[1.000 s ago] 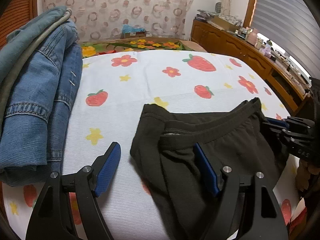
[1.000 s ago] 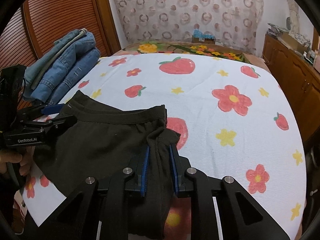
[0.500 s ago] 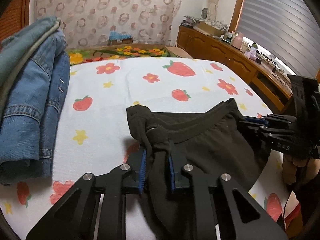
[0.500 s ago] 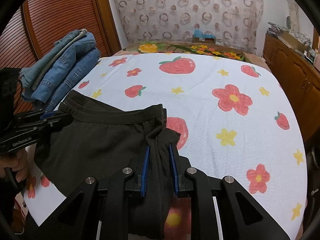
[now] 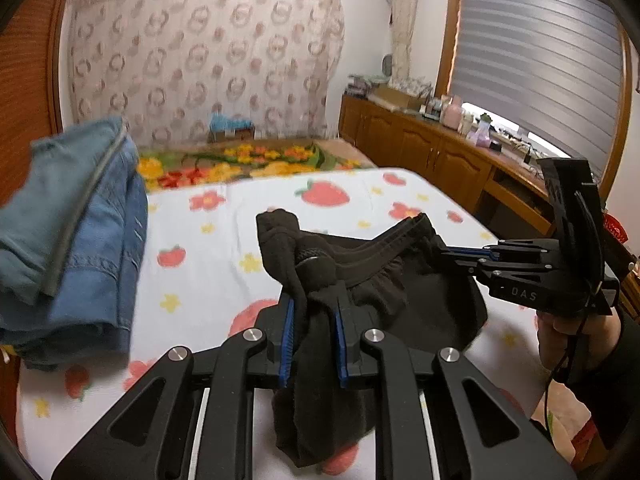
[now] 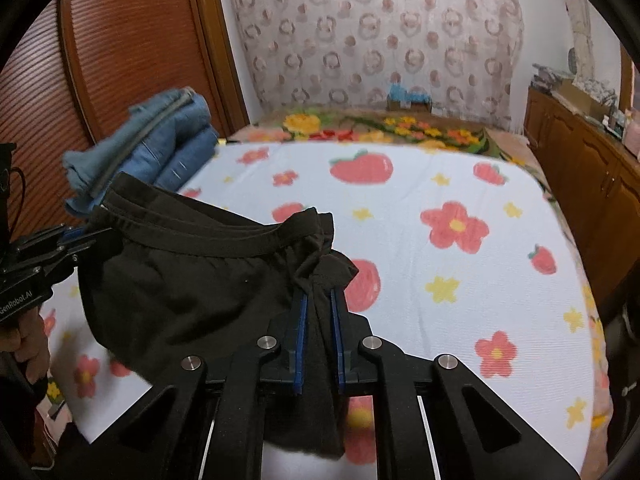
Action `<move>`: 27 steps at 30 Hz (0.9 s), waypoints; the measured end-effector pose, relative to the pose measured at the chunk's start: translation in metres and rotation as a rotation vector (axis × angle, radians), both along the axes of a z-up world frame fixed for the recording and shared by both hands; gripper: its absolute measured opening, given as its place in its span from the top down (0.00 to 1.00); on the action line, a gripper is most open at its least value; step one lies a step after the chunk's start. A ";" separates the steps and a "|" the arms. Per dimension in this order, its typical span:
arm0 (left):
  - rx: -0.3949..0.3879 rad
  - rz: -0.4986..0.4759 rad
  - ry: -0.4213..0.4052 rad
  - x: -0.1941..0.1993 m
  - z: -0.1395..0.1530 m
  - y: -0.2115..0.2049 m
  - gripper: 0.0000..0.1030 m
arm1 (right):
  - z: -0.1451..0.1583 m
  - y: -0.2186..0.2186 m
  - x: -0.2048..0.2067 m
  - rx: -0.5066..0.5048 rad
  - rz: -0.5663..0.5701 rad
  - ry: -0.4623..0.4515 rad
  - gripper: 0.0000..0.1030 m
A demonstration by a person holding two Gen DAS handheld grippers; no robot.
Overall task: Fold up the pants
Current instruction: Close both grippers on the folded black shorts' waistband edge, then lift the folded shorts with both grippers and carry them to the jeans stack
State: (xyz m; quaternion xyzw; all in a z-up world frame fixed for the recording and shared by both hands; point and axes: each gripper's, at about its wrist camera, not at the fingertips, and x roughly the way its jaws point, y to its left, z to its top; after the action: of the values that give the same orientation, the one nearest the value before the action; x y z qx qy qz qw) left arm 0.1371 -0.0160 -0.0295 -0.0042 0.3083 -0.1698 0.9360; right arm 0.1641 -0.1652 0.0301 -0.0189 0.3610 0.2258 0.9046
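So our left claw (image 5: 313, 322) has just clamped onto the pants (image 5: 384, 280), which it wasn't holding a second ago. Right claw (image 6: 319, 330) is closing tighter on its bunch of waistband. Pants now hang between both, lifted over the bed's (image 6: 420, 248) near edge, ready to spread.

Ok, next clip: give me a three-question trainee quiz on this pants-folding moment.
1. True or false: both tongs grip the black pants.
2. What lies stacked at the bed's left edge? A) towels B) denim clothes C) pillows
3. Which part of the pants stretches between the left tongs and right tongs?

Key: 1 true; 2 B, the denim clothes; 3 the waistband.
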 end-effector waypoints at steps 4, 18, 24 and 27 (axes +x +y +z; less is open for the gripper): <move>-0.004 -0.009 -0.040 -0.009 0.014 -0.001 0.83 | 0.014 -0.002 -0.015 0.003 0.003 -0.053 0.90; -0.029 -0.015 -0.133 -0.030 0.049 0.004 0.84 | 0.041 -0.008 -0.048 0.024 0.030 -0.173 0.90; -0.032 -0.016 -0.167 -0.037 0.061 0.006 0.84 | 0.053 -0.009 -0.058 0.028 0.044 -0.218 0.90; -0.027 -0.016 -0.182 -0.040 0.068 0.007 0.84 | 0.057 -0.009 -0.061 0.029 0.049 -0.232 0.90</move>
State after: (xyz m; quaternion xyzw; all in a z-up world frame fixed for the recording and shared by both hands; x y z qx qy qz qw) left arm 0.0968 -0.0092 0.0380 0.0010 0.2196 -0.1813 0.9586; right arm 0.1033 -0.1745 0.0876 -0.0405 0.2497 0.2494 0.9348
